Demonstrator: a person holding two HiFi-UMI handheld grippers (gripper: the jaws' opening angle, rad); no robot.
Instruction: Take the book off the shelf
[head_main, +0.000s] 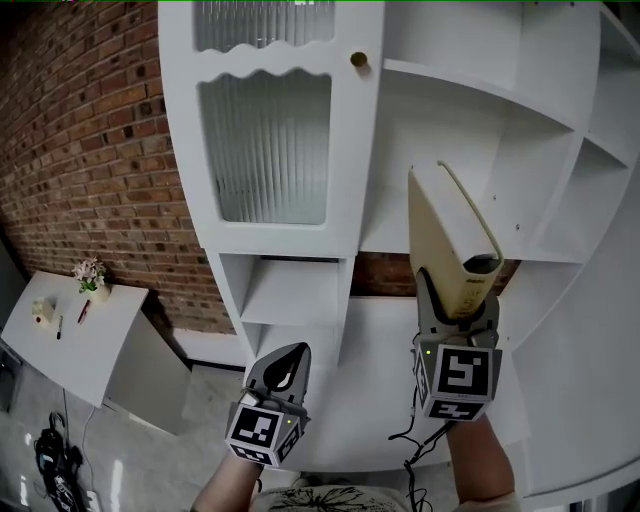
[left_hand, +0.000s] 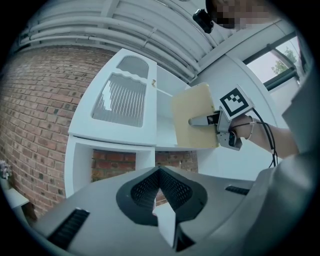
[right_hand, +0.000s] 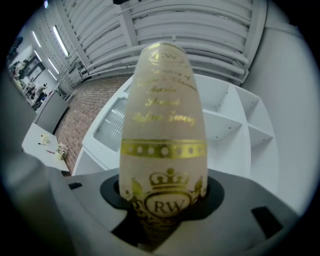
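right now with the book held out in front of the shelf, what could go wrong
1. The right hand-held gripper pinches the cream hardcover book with gold lettering only at its lower end. Most of it stands above the jaws, so it may tip or slip.
2. The book's top looks close to the white shelf unit; a swing could knock it.
3. The left hand-held gripper is shut, empty and apart from the book, so it gives no support.

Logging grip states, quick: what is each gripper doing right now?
Left gripper: closed, holding nothing.
Right gripper: closed on the cream book.
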